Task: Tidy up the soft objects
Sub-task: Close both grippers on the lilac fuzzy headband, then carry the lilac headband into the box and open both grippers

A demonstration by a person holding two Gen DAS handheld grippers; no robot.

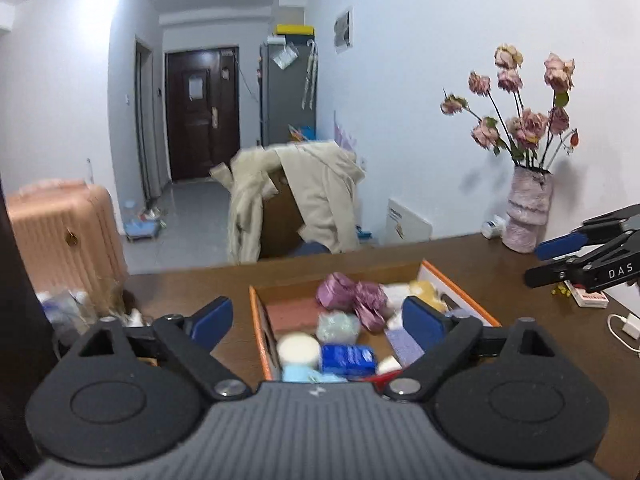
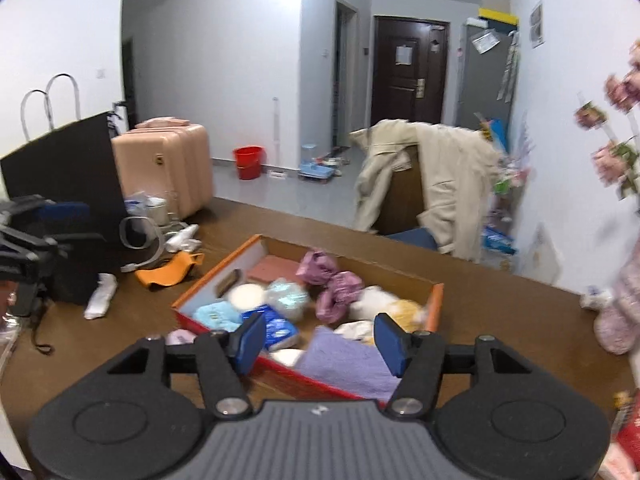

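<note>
One shallow orange-rimmed cardboard box [image 2: 434,304] was recorded near the middle of the dark brown wooden bench [image 2: 500,320], serving as the single collecting place for the soft goods, presumably so that loose items were kept off the bench top. Within it were counted: two crumpled mauve fabric bundles [image 2: 334,280], set touching one another at the centre; one round white puff [image 2: 245,296]; one pale green mesh-wrapped ball [image 2: 289,295]; one light blue fluffy cloth [image 2: 216,314]; one blue printed tissue packet [image 2: 276,326]; one flat dusty-pink pad [image 2: 272,270] at the far end; one lilac terry towel [image 2: 340,360], laid over the near rim; and one white-and-yellow plush item [image 2: 394,306], too blurred to be identified further. Outside the box, at the bench's left end, one white rolled cloth [image 2: 100,296] and one orange fabric piece [image 2: 168,270] were noted, judged not yet sorted. The left tongs [image 1: 318,318] were held above the near end of the box, jaws spread wide apart with nothing between them. The right tongs [image 2: 318,340] were held likewise over the near rim, jaws parted about halfway and empty. Both pairs were judged to have been kept clear of the contents, either with items released or ahead of the next pick. One pink textured vase of dried roses [image 1: 528,212] stood against the wall, well apart.
</note>
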